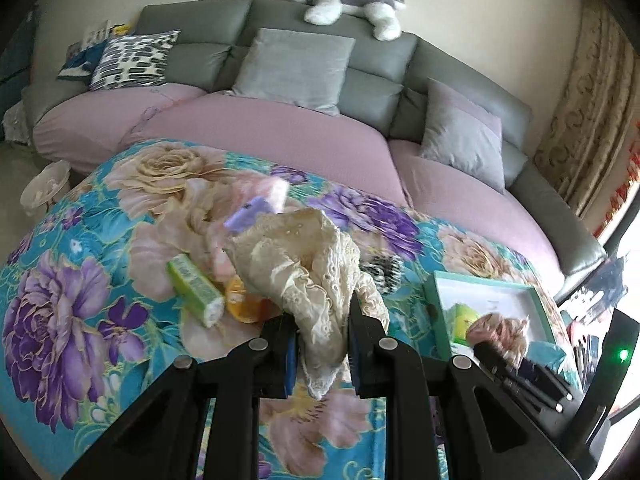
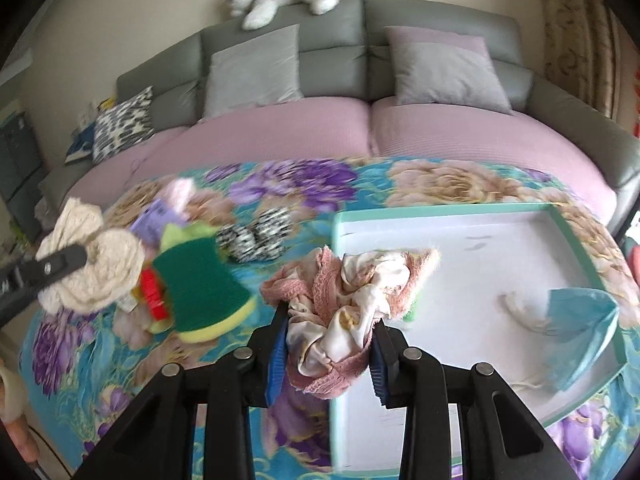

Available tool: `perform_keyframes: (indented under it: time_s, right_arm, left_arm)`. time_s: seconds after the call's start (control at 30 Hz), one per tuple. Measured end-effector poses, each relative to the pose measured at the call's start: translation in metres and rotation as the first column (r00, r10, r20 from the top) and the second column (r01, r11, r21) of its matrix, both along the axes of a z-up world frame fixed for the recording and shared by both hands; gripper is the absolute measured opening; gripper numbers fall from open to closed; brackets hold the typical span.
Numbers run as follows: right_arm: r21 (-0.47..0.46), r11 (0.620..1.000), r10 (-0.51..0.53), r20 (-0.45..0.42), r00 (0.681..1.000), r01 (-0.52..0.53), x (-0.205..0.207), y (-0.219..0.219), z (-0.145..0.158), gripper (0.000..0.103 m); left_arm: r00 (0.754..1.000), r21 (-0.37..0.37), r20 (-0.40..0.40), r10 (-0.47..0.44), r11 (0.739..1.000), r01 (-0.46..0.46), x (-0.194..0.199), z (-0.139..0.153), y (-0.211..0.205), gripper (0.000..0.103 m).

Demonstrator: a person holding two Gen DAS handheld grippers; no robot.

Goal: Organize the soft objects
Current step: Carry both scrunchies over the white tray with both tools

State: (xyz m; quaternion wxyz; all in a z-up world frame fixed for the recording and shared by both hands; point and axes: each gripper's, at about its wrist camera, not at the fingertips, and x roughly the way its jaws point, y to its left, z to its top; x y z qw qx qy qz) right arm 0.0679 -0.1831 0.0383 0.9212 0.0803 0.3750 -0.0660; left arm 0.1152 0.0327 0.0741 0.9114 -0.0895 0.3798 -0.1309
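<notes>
L gripper (image 1: 322,344), lower centre of its view: jaws pinching a cream lace cloth (image 1: 308,264), crumpled, frilly edges, hanging in a bunch above the floral blanket (image 1: 60,280). R gripper (image 2: 326,356), lower centre of its view: jaws pinching a pink towel bundle (image 2: 340,292), w/ a shiny pale satin piece scrunched inside, at the left edge of the teal-rimmed tray (image 2: 568,232). A blue cloth (image 2: 580,324) lies in the tray, right side.

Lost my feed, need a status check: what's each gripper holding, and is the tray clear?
Left gripper shut on cream lace cloth. Right gripper shut on pink bundle, over tray edge. Teal cloth already in tray, near corner.
</notes>
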Motion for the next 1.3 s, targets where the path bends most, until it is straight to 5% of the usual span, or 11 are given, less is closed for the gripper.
perform_keyframes:
  time_s: [0.57,1.03,1.3]
  right_arm:
    - [-0.006,0.931,-0.365,0.0,0.931,0.365,-0.006,-0.116,-0.012,0.037]
    - [-0.005,0.891,-0.453,-0.012,0.891,0.453,-0.013,-0.152,-0.022,0.037]
    - [-0.026,0.863,-0.504,-0.003,0.864,0.504,-0.02,-0.161,-0.02,0.037]
  left_arm:
    - [0.968,0.059,0.048,-0.245,0.968,0.242,-0.008,-0.004,-0.112,0.021]
    - [0.922,0.158,0.008,-0.388,0.91,0.382,-0.01,-0.013,-0.182,0.021]
    - [0.885,0.148,-0.005,-0.466,0.875,0.462,0.003,-0.017,-0.23,0.021]
